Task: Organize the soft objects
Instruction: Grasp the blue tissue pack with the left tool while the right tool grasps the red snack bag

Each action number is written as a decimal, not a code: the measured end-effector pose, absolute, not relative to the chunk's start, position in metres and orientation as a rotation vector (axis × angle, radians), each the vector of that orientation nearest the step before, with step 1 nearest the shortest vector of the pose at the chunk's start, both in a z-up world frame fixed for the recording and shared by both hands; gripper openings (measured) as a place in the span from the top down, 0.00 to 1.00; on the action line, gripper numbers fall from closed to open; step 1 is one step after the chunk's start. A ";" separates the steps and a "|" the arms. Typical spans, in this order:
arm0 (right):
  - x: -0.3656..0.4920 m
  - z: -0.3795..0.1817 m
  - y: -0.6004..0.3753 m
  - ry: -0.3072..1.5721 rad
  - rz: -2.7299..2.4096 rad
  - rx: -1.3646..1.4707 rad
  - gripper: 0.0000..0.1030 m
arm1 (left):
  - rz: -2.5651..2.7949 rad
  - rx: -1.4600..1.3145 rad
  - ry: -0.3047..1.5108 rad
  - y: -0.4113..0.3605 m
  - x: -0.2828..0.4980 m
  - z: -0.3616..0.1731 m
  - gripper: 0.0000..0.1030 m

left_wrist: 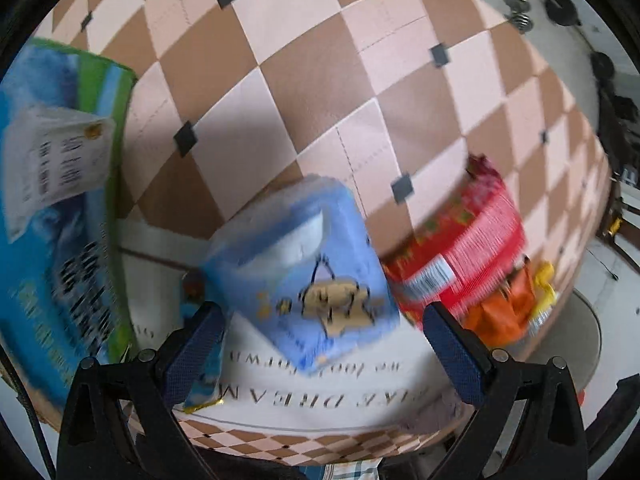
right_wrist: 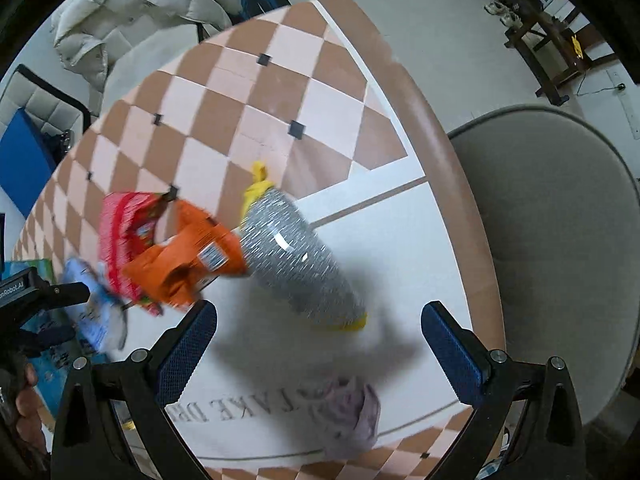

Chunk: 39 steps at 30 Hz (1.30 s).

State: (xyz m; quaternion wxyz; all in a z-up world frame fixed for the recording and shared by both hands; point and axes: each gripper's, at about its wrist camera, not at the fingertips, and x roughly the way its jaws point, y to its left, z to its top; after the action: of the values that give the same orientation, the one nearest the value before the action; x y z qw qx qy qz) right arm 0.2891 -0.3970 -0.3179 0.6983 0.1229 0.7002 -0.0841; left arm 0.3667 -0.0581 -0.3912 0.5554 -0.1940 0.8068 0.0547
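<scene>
In the left wrist view a light blue soft pack with a bear print (left_wrist: pixel 312 276) lies on the table just ahead of my open, empty left gripper (left_wrist: pixel 320 340). A red snack bag (left_wrist: pixel 464 248) and an orange bag (left_wrist: pixel 500 308) lie to its right. In the right wrist view my right gripper (right_wrist: pixel 320 344) is open and empty above a silver bag with yellow ends (right_wrist: pixel 300 268). The orange bag (right_wrist: pixel 188 264) and red bag (right_wrist: pixel 120 236) lie left of it, the blue pack (right_wrist: pixel 92 308) further left. A crumpled pale purple soft item (right_wrist: pixel 352 416) lies between the fingers, close in.
A large blue and green box (left_wrist: pixel 56 220) stands at the left with a white packet (left_wrist: pixel 56 156) on it. The checkered table edge (right_wrist: pixel 460 184) runs along the right, with a grey chair (right_wrist: pixel 560 240) beyond. The left gripper (right_wrist: pixel 24 292) shows at the left.
</scene>
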 end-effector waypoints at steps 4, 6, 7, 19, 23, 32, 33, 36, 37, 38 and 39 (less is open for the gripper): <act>0.304 -0.340 -0.399 1.586 -0.154 0.266 0.01 | 0.154 -0.364 1.906 -0.068 0.372 -0.401 0.01; 0.310 -0.349 -0.394 1.597 -0.126 0.249 0.06 | 0.152 -0.333 1.895 -0.072 0.373 -0.399 0.01; 0.312 -0.353 -0.390 1.604 -0.111 0.240 0.09 | 0.144 -0.310 1.885 -0.074 0.373 -0.397 0.01; 0.272 -0.365 -0.388 1.723 -0.041 0.270 0.37 | 0.073 -0.027 1.859 -0.087 0.347 -0.393 0.06; 0.270 -0.320 -0.384 1.587 -0.050 0.400 0.30 | 0.095 -0.112 1.843 -0.077 0.341 -0.392 0.06; 0.353 -0.318 -0.294 1.631 0.130 0.570 0.30 | 0.107 -0.177 1.817 -0.048 0.326 -0.394 0.06; 0.360 -0.328 -0.288 1.665 0.121 0.572 0.30 | 0.105 -0.182 1.818 -0.040 0.330 -0.394 0.06; 0.369 -0.356 -0.272 1.736 0.082 0.594 0.30 | 0.099 -0.196 1.818 -0.032 0.326 -0.396 0.06; 0.370 -0.366 -0.266 1.749 0.069 0.602 0.30 | 0.095 -0.200 1.818 -0.031 0.326 -0.397 0.06; 0.371 -0.378 -0.261 1.759 0.061 0.593 0.30 | 0.090 -0.199 1.820 -0.029 0.325 -0.398 0.06; 0.375 -0.384 -0.255 1.771 0.043 0.563 0.30 | 0.088 -0.197 1.822 -0.029 0.322 -0.401 0.06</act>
State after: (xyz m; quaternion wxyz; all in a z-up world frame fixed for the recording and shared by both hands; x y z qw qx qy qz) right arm 0.3751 -0.2553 -0.3844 0.5982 0.2427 0.7635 0.0183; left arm 0.3224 -0.0286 -0.4012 0.6080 -0.0853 0.7884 0.0382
